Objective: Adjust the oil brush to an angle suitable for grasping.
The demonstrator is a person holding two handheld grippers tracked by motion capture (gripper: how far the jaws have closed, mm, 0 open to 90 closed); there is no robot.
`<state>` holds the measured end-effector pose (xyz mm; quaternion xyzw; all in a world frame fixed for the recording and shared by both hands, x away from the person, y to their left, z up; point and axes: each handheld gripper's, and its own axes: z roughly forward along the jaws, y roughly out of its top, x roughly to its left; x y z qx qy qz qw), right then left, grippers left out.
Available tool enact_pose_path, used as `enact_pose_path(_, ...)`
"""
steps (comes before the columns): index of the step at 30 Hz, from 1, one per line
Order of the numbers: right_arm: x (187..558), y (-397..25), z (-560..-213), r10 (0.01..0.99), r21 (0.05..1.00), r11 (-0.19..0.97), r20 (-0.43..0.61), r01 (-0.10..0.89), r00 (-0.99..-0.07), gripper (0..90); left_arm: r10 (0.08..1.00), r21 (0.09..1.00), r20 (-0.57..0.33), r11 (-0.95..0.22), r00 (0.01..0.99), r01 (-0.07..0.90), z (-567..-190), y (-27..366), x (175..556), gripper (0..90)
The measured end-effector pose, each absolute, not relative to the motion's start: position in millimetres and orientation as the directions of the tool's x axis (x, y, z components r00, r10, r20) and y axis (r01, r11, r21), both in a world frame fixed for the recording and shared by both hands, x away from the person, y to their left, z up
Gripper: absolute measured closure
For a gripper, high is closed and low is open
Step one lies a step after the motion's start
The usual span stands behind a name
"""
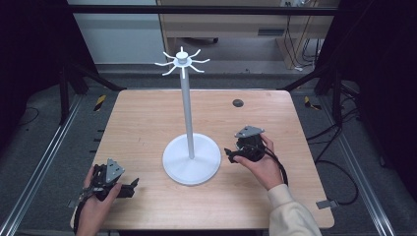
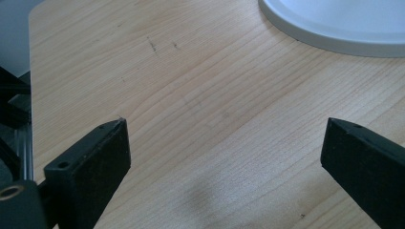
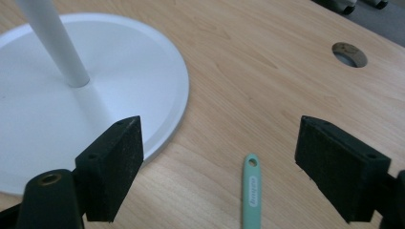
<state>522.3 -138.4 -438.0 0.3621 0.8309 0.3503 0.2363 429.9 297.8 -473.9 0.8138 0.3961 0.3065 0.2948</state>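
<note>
Right gripper (image 3: 219, 157) held with jaws spread, nothing pinched; mint-green handle (image 3: 251, 191) lying flat on table (image 1: 147, 113) between them, just beside white stand (image 1: 191, 158) base. Left gripper (image 2: 224, 157) likewise spread, empty. Handle's working end hidden below frame, possibly utensil. Thin flat handle could be missed or skidded on closing; stand base could be knocked.

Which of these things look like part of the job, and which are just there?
Probably the job:
white metal stand with hooked top
mint-green plastic handle with a hanging hole
right tool, open over it

Just there:
left tool, open
round hole in wooden table

A lab: wooden table (image 1: 147, 118) inside black-curtained metal frame (image 1: 196, 9)
</note>
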Motion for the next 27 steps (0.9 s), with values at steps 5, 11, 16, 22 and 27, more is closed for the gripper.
enact_pose_path(5,519.0,-126.3,-443.4,0.745,0.719,0.547,-0.187,0.428,-0.640,23.7,0.824,0.721,0.268,-0.515,0.499,0.463,-473.7,298.0,429.3,2.5)
enact_pose_path(11,514.2,-113.3,-451.2,0.697,0.695,0.587,-0.172,0.415,-0.696,32.9,0.823,0.720,0.268,-0.516,0.501,0.464,-474.0,297.3,429.8,2.5)
enact_pose_path(16,514.3,-110.1,-455.1,0.679,0.679,0.598,-0.149,0.424,-0.719,42.5,0.825,0.720,0.268,-0.515,0.498,0.465,-474.1,297.7,429.7,2.5)
enact_pose_path(22,515.6,-110.6,-458.3,0.682,0.658,0.605,-0.137,0.449,-0.718,61.9,0.822,0.718,0.268,-0.518,0.503,0.464,-474.3,297.4,429.9,2.5)
enact_pose_path(27,518.3,-117.7,-459.2,0.701,0.643,0.593,-0.115,0.485,-0.703,79.5,0.821,0.719,0.265,-0.518,0.506,0.463,-474.6,296.8,429.9,2.5)
